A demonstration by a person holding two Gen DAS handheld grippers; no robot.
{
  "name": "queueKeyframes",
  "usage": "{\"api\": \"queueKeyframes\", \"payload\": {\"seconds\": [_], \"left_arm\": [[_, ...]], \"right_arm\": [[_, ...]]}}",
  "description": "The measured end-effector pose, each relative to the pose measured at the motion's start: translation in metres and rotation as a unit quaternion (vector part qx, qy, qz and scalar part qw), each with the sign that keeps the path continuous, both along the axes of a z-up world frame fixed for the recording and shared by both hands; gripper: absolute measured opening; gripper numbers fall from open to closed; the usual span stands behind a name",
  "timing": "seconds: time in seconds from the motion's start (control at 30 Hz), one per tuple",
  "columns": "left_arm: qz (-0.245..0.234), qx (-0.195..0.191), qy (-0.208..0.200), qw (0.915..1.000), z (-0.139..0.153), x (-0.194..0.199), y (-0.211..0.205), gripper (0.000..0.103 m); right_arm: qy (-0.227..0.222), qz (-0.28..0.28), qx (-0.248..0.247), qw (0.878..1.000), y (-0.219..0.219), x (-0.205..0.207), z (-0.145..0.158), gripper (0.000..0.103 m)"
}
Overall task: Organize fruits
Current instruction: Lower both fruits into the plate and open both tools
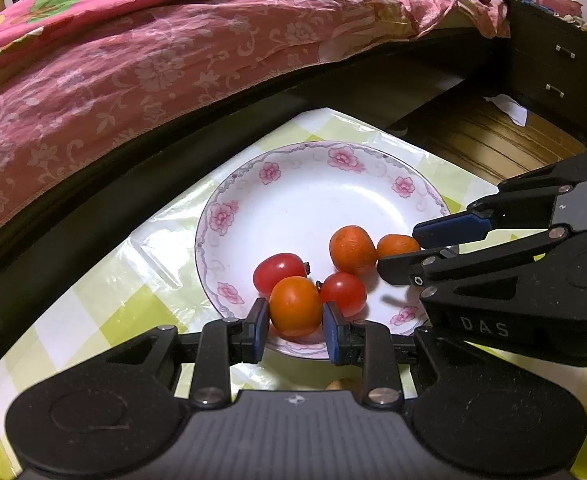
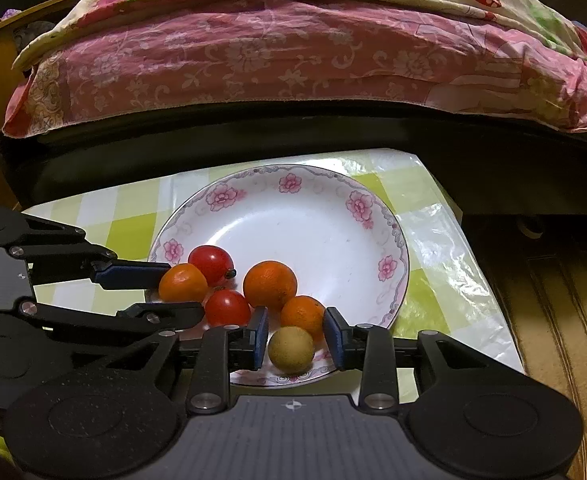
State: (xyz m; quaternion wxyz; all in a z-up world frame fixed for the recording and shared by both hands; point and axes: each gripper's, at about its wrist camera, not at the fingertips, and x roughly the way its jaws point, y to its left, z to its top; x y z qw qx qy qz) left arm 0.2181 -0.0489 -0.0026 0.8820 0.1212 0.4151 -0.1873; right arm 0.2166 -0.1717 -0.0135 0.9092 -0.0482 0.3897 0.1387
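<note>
A white plate with a pink flower rim [image 1: 229,216] [image 2: 357,204] holds two red tomatoes [image 1: 277,270] [image 2: 211,262], several small oranges [image 1: 351,249] [image 2: 269,284] and a tan round fruit [image 2: 291,349]. My left gripper [image 1: 295,326] [image 2: 161,292] has its blue pads against an orange fruit [image 1: 295,306] [image 2: 182,282] at the plate's near rim. My right gripper [image 2: 295,338] [image 1: 399,252] stands around the tan fruit with small gaps at both pads; an orange [image 2: 303,314] lies just beyond it.
The plate sits on a small table with a green and white checked plastic cover [image 1: 105,300] [image 2: 445,240]. A bed with a pink floral quilt [image 1: 133,60] [image 2: 273,56] runs along the far side. A dark drawer unit [image 1: 553,72] and wood floor [image 2: 553,320] lie to the right.
</note>
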Motion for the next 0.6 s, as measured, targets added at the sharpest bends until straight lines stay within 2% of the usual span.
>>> {"api": "queueKeyframes", "payload": {"seconds": [0.6], "left_arm": [[0.01,-0.012,-0.014,0.9998,0.011,-0.001,0.005,0.038]], "right_arm": [[-0.01,-0.006,0.011,1.0,-0.002,-0.003,0.006,0.032]]}}
